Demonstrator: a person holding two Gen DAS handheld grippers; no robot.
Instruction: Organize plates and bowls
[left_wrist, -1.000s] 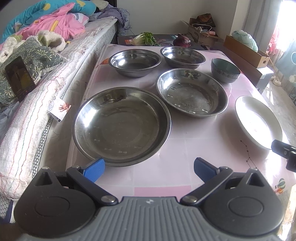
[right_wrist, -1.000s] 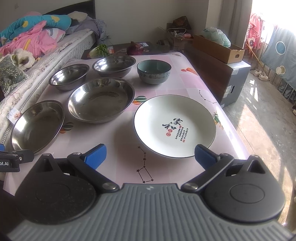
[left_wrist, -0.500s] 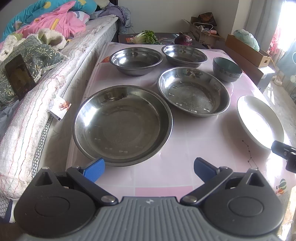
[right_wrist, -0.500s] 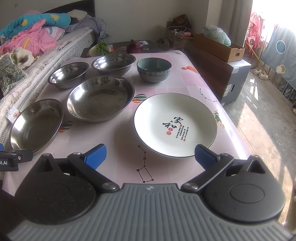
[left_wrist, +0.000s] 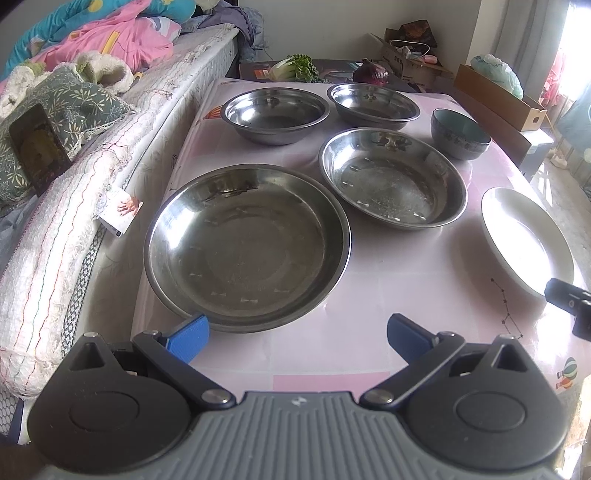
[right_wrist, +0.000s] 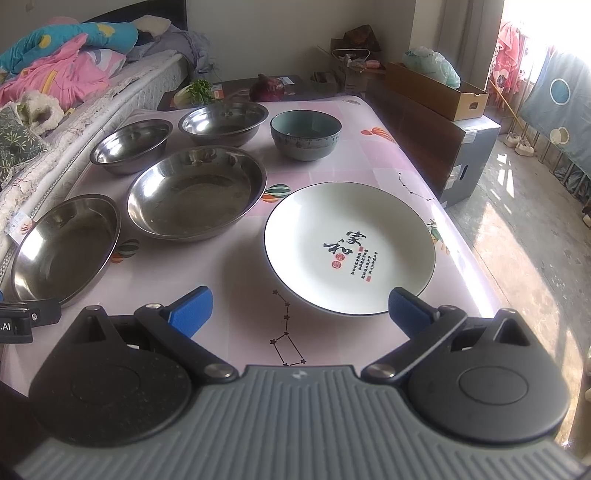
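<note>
Two spread hand-held grippers face dishes laid singly on a pink worktop.

The left hand-held gripper sits before the large steel plate; the right hand-held gripper before the white plate. Best to pinch a near rim squarely.

Right gripper over a laid-out table of dishes

The right gripper, jaws wide apart, hangs just short of the white plate with black script. Left of the plate sit two steel plates; behind, two steel bowls and a teal bowl on the pink table.
</note>
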